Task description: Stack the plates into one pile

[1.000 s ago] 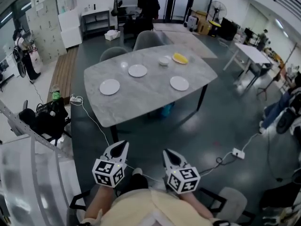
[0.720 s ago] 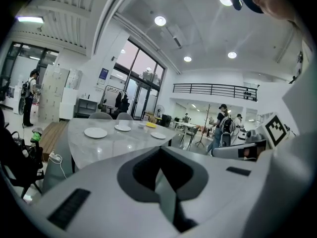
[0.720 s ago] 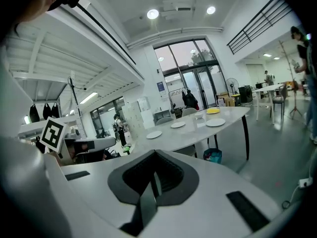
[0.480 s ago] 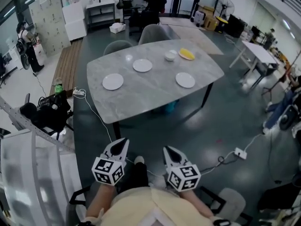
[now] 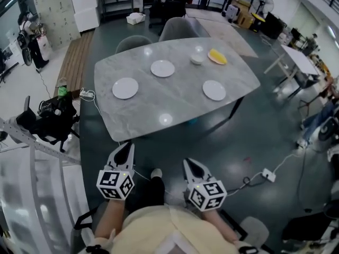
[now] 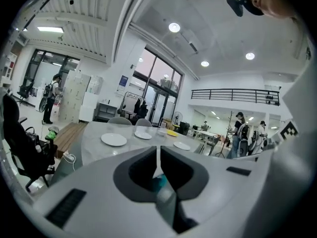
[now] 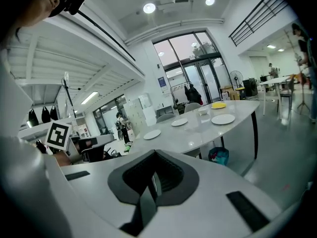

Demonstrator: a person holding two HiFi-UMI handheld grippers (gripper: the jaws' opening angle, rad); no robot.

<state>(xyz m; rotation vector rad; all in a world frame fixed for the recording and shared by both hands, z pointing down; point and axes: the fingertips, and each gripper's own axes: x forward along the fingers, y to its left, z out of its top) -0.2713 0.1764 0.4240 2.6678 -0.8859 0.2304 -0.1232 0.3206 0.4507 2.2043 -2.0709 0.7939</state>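
Standing short of the table (image 5: pixel 175 102), the person (image 5: pixel 159 230) holds both tools low in front of the body, over the dark floor and touching nothing. The left gripper (image 5: pixel 127 145) has its jaws pressed together with nothing between them. The right gripper (image 5: pixel 188 163), just beside it, is closed up the same way and is just as empty. Both point towards the table's near edge. Out on the grey marbled top lie three white plates, all flat and well apart from one another, none stacked. The left plate (image 5: pixel 125 88) sits towards the left end. The middle plate (image 5: pixel 162 68) lies further in, nearer the far edge. The right plate (image 5: pixel 214 90) rests towards the right end. Close to the far right corner stand a small white bowl (image 5: pixel 197 58) and, just beside it, a yellow dish (image 5: pixel 217 56). Two grey chairs are pushed in at the far edge, a lower chair (image 5: pixel 132 42) to the left and a taller chair (image 5: pixel 177 28) to the right. On the floor off the table's right end lies a white power strip (image 5: pixel 269 174) with its cable trailing back towards the person. To the left of the table stands a black seat (image 5: pixel 53 125) with dark gear heaped on it.
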